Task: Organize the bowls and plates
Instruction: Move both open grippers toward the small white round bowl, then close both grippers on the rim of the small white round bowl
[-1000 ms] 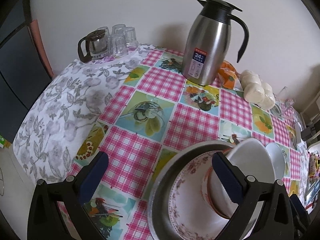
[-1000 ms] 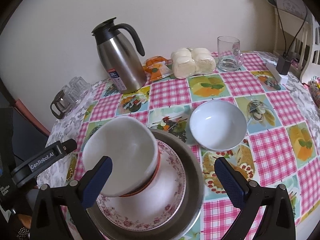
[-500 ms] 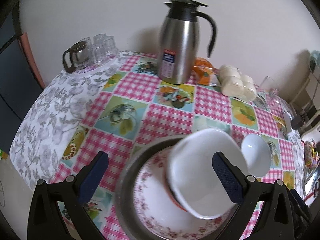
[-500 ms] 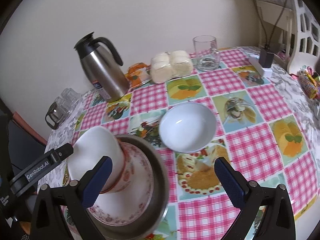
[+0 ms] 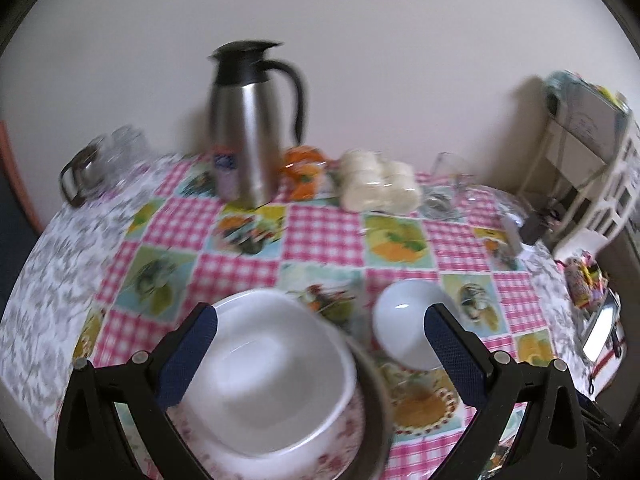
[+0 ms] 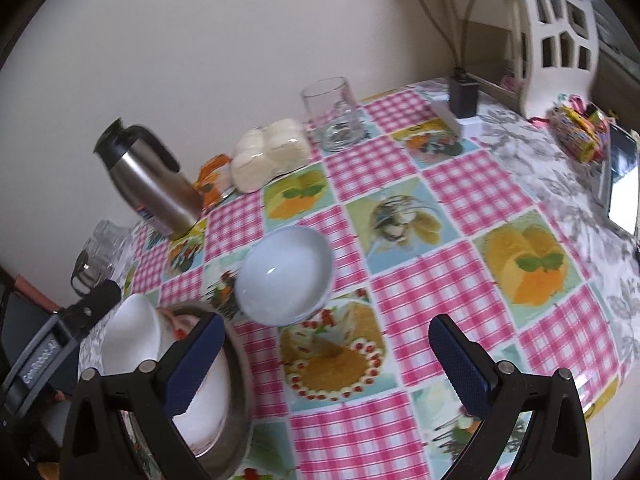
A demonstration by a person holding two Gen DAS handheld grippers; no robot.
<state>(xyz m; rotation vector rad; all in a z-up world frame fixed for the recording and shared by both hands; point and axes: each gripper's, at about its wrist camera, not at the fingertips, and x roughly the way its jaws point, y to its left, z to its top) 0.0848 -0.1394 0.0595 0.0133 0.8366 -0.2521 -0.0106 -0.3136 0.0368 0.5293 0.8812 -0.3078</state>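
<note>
A large white bowl (image 5: pixel 264 376) sits on a floral plate (image 5: pixel 352 432) inside a metal basin (image 5: pixel 376 396), between my open left gripper's (image 5: pixel 320 344) fingers. A small white bowl (image 5: pixel 404 332) stands on the checked tablecloth to the right of the basin. In the right wrist view the small bowl (image 6: pixel 286 276) lies ahead of my open, empty right gripper (image 6: pixel 324 356). The large bowl (image 6: pixel 132 336) and basin (image 6: pixel 240 384) are at lower left there, beside the left gripper's body (image 6: pixel 52 352).
A steel thermos jug (image 5: pixel 248 132), an orange packet (image 5: pixel 302 172), packed white buns (image 5: pixel 378 188) and a glass mug (image 6: pixel 334 116) stand along the wall. A glass teapot with cups (image 5: pixel 100 164) is far left. A charger (image 6: pixel 460 108), snacks (image 6: pixel 580 136) and a phone (image 6: pixel 622 188) lie right.
Both views have swung right. The large white bowl has settled from tilted to upright on the plate. The small bowl now sits closer to the centre of the right gripper's view.
</note>
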